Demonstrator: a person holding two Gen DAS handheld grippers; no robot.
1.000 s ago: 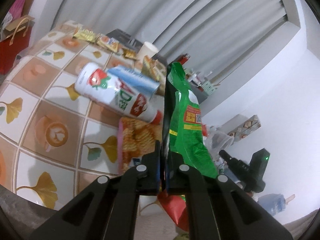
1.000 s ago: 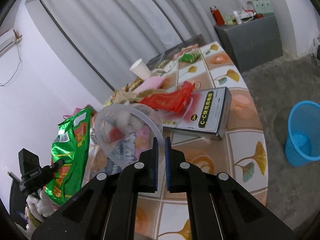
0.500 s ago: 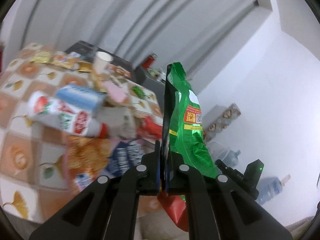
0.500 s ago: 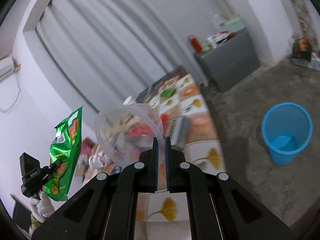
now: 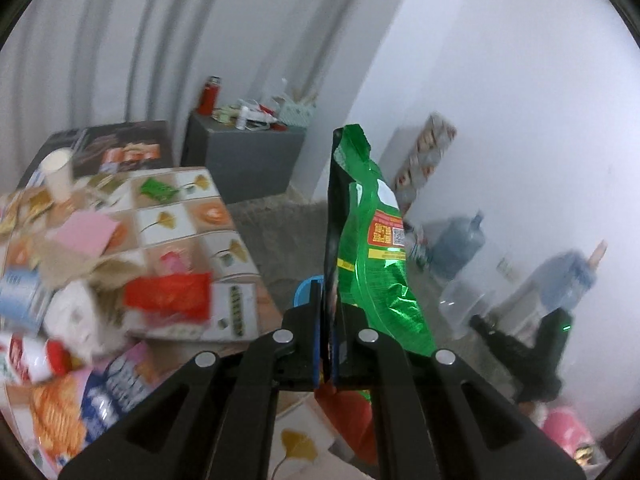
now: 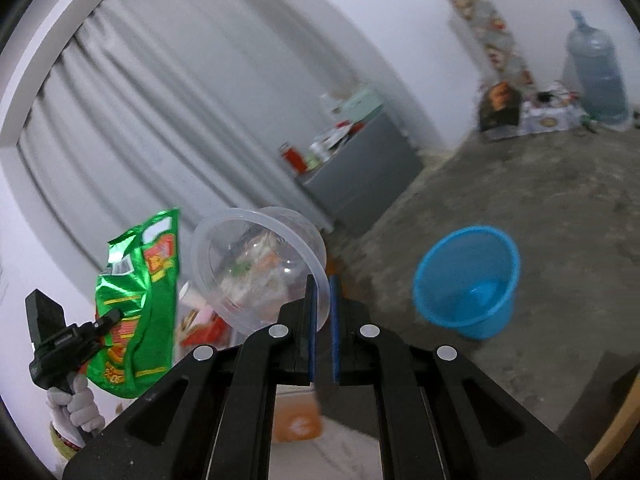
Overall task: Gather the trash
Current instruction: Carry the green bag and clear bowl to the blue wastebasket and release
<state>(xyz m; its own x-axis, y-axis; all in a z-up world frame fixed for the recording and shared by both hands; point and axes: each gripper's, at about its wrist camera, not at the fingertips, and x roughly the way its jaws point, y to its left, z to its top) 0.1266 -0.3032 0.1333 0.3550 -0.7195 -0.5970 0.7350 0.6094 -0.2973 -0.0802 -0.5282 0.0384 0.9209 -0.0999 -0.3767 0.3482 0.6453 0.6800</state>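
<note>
Left gripper [image 5: 327, 336] pinches green bag [image 5: 370, 248], right gripper [image 6: 322, 320] pinches clear bowl's [image 6: 256, 264] rim, bin [image 6: 466, 280] on open floor

The bin [image 6: 468, 284] stands on the floor [image 6: 560, 216] right of the table [image 5: 176, 216]; a cabinet [image 5: 244, 160] sits behind, water jugs [image 5: 456, 244] along the wall.
</note>
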